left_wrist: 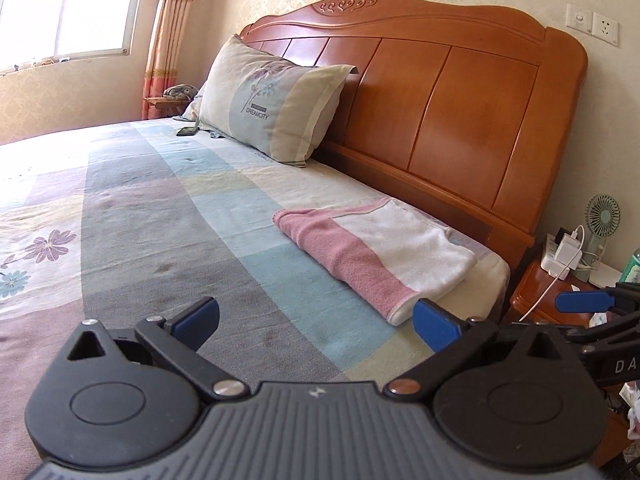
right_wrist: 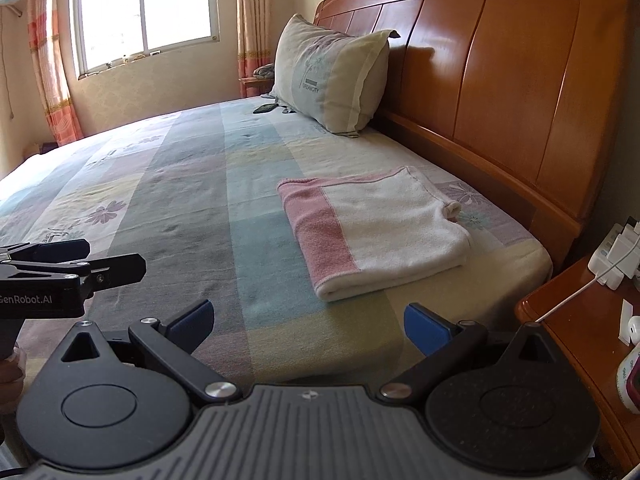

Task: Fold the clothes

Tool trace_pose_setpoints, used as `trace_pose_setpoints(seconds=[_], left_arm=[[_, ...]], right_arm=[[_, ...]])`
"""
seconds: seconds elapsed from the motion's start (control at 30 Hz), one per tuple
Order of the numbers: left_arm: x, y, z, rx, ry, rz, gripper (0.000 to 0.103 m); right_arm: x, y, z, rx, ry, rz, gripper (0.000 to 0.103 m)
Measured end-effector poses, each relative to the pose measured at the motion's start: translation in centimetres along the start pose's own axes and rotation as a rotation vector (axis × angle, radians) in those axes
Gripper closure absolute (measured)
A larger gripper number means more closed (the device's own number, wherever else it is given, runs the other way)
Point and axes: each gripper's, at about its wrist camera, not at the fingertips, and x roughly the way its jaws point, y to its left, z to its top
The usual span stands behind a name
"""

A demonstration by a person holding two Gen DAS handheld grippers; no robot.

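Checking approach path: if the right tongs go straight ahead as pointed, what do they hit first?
Probably the folded pink-and-white towel on the bed. The right tongs are open, aimed just left of its near edge; depth is unclear, so they might graze the bedsheet first.

Daylight pours through the window (right_wrist: pixel 146 12), blown out to white — glare washes the near-window side of the bed (left_wrist: pixel 24 176). Both views are sharp, with fisheye bending and dark corners.

Folded pink-and-white towel (left_wrist: pixel 376 254) on bed (left_wrist: pixel 160 208), beyond open left tongs (left_wrist: pixel 316 320)
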Motion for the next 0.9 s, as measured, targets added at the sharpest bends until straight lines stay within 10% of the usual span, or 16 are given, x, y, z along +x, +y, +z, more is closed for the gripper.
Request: trace_pose_setpoints(seconds=[0.9], left_arm=[[-0.7,-0.4,-1.1,0.008,0.083,-0.034,0.001]], right_arm=[[-0.2,1.8,-0.8,-0.029,0.006,0.020,0.000]])
